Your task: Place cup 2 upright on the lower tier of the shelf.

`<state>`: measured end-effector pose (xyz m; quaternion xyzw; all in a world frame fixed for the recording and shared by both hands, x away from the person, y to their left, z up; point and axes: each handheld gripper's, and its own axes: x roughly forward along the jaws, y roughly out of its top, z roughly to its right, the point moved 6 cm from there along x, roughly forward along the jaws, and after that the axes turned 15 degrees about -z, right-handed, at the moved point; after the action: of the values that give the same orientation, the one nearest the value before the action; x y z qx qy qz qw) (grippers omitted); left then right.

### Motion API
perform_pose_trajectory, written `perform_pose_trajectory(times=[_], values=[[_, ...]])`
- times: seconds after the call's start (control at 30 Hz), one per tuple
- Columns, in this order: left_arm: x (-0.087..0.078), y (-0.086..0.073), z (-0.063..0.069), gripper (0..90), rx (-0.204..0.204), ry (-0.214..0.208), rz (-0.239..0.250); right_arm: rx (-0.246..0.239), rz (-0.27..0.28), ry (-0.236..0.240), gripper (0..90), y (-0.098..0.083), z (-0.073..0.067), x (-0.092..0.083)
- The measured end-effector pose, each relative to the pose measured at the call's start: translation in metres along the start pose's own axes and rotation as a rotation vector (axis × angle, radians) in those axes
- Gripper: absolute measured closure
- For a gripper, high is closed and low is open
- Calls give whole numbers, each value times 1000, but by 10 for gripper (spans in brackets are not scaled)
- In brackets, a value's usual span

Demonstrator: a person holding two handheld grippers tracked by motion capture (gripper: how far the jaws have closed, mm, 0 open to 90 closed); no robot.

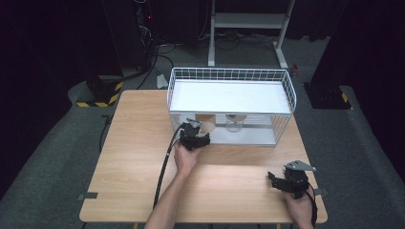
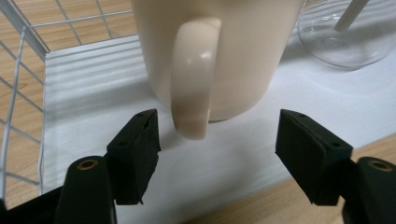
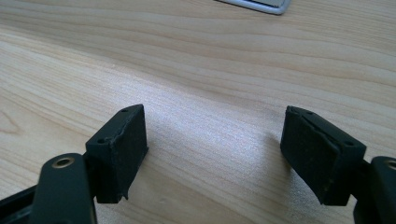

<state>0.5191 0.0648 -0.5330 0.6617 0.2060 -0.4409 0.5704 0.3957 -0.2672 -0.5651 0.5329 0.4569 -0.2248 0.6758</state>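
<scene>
My left gripper (image 2: 217,140) has its jaws apart, clear of the mug (image 2: 219,56) handle between them; the mug stands on the rack's (image 1: 282,78) lower shelf. My left arm stretches forward. My right gripper (image 3: 215,149) rests wide open, low over the table (image 1: 143,143).

high view: the light wooden surface (image 1: 143,157) is evenly lit from above; the surrounding floor and background fall into near-black. the white wire basket (image 1: 229,76) reads bright, its white top panel close to overexposed. image soft, low detail.

left gripper view: the cream ceramic mug (image 2: 219,51) is close and slightly soft; a faint highlight sits on its handle. a diffuse shadow lies beneath it. the clear glass vessel (image 2: 345,42) shows mild glare.

right gripper view: wood grain sharp; soft shadows beside the black jaws.
</scene>
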Motion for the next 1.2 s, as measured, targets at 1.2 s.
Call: perform_pose_trajectory(times=[1.2], values=[[-41, -18, 2, 246, 49, -87, 70, 1, 0, 0, 228, 0, 0, 0]])
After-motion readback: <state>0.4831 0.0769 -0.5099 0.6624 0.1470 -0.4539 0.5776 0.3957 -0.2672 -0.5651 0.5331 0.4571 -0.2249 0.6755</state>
